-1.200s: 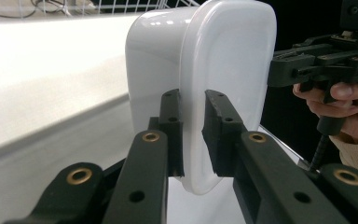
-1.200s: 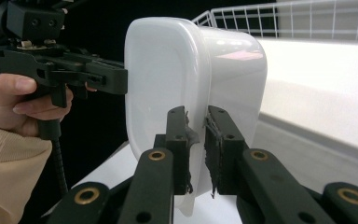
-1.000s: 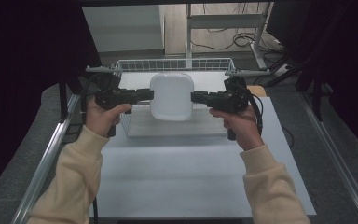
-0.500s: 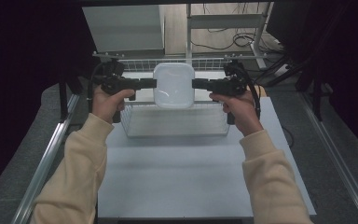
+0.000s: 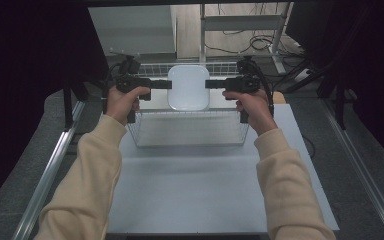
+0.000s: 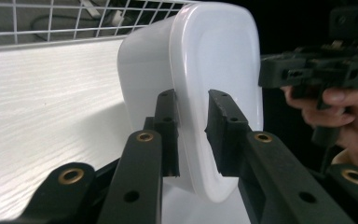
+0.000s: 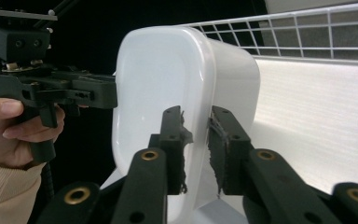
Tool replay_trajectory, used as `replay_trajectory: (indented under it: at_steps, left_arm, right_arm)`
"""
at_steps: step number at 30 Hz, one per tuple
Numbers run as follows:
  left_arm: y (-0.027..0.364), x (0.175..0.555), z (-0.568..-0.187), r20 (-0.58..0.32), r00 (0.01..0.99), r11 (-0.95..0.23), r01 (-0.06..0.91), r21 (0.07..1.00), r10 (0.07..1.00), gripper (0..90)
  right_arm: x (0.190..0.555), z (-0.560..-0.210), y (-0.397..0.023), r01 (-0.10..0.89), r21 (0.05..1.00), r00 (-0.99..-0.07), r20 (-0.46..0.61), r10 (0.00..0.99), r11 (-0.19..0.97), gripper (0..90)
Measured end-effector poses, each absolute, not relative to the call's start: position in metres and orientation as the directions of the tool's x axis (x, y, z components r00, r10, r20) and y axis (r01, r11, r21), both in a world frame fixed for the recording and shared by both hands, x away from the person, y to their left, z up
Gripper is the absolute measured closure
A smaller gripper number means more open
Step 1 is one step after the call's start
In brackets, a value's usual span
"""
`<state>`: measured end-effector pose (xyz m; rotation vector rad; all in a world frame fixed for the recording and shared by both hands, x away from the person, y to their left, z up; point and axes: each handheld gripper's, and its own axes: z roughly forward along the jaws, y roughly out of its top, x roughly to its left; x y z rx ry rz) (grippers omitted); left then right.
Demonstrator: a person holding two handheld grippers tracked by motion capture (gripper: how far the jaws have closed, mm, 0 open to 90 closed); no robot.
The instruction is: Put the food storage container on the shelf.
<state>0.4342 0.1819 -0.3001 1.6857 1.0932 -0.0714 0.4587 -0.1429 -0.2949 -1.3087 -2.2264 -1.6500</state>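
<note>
A white plastic tub (image 5: 188,87) stands mouth up at the far end of a wire basket (image 5: 190,131). My left gripper (image 5: 170,84) reaches its left rim and my right gripper (image 5: 207,84) its right rim. In the left gripper view the tub's rim (image 6: 186,93) lies between the jaws of my left gripper (image 6: 191,135), with a slit of white beside the right pad. The right gripper view has the rim (image 7: 207,93) between the jaws of my right gripper (image 7: 196,149), off the left pad. Both pairs of jaws have just been opening and stand open around the rim.
The basket sits at the far part of a white table (image 5: 195,190). Its far mesh wall (image 6: 74,18) rises just behind the tub. Metal rails (image 5: 50,170) run along both sides of the table. Cables and a shelf frame (image 5: 240,25) lie on the floor beyond.
Both hands have moved away from the person, carrying the tub from above the basket's near part to its far end. Both arms are stretched further out.
</note>
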Motion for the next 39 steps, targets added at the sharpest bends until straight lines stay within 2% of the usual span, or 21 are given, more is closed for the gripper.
replay_trajectory:
  at_steps: [13, 26, 28, 29, 30, 31, 32, 35, 39]
  left_arm:
    - [0.19, 0.478, -0.324, -0.696, 0.462, 0.103, 0.789, 0.605, 0.55, 66.6]
    - [0.19, 0.484, -0.334, -0.712, 0.466, 0.141, 0.777, 0.613, 0.525, 63.0]
    - [0.188, 0.484, -0.334, -0.702, 0.465, 0.138, 0.774, 0.618, 0.539, 54.2]
    - [0.186, 0.483, -0.334, -0.688, 0.445, 0.14, 0.774, 0.618, 0.573, 48.0]
    - [0.186, 0.483, -0.334, -0.688, 0.445, 0.14, 0.774, 0.618, 0.573, 42.9]
    - [0.186, 0.482, -0.334, -0.679, 0.44, 0.142, 0.77, 0.622, 0.588, 42.9]
    - [0.187, 0.481, -0.333, -0.67, 0.442, 0.142, 0.764, 0.629, 0.596, 38.5]
    - [0.188, 0.474, -0.33, -0.647, 0.458, 0.145, 0.738, 0.659, 0.61, 30.3]
    - [0.193, 0.461, -0.327, -0.618, 0.485, 0.132, 0.712, 0.69, 0.619, 28.5]
  right_arm:
    - [0.495, -0.311, -0.137, 0.738, 0.672, -0.518, 0.619, 0.591, -0.057, 68.4]
    - [0.501, -0.32, -0.139, 0.758, 0.644, -0.486, 0.661, 0.572, -0.101, 64.6]
    - [0.501, -0.321, -0.139, 0.757, 0.645, -0.488, 0.662, 0.569, -0.102, 61.6]
    - [0.501, -0.322, -0.136, 0.755, 0.651, -0.496, 0.649, 0.577, -0.083, 51.0]
    - [0.501, -0.322, -0.136, 0.755, 0.651, -0.496, 0.649, 0.577, -0.083, 51.0]
    - [0.5, -0.321, -0.135, 0.747, 0.661, -0.499, 0.631, 0.594, -0.076, 44.1]
    - [0.499, -0.321, -0.133, 0.729, 0.68, -0.505, 0.609, 0.612, -0.076, 39.2]
    - [0.491, -0.316, -0.131, 0.691, 0.719, -0.537, 0.581, 0.612, -0.075, 31.9]
    - [0.484, -0.31, -0.131, 0.661, 0.748, -0.568, 0.554, 0.608, -0.064, 30.5]
